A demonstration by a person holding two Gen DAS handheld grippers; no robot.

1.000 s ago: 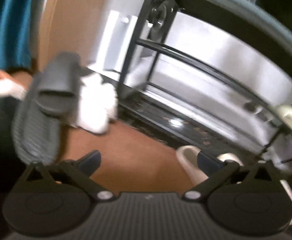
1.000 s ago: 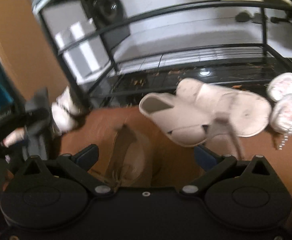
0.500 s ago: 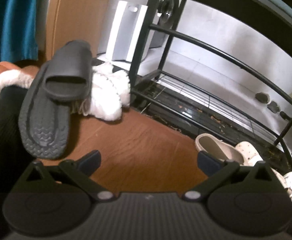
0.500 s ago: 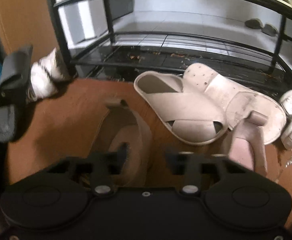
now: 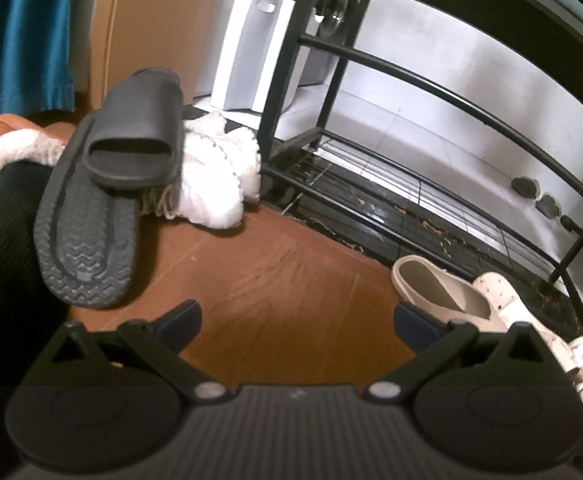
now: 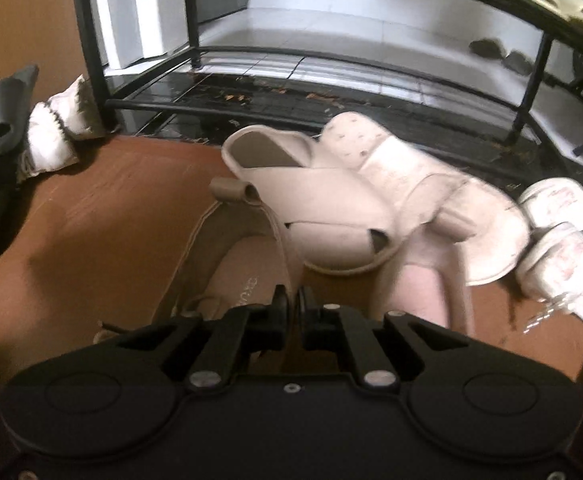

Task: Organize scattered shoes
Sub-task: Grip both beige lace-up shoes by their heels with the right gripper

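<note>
Left wrist view: bare floor (image 5: 275, 280) between open left hand-held gripper (image 5: 297, 318) fingers.

Left gripper (image 5: 294, 322) jaws wide — right gripper (image 6: 291, 303) jaws clamped.

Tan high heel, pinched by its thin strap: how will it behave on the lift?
The right gripper is shut on the tan high heel by its thin strap, which looks flexible, so the shoe will probably dangle and swing. The slim heel tip suggests it would tip over rather than stand. It looks light.
</note>
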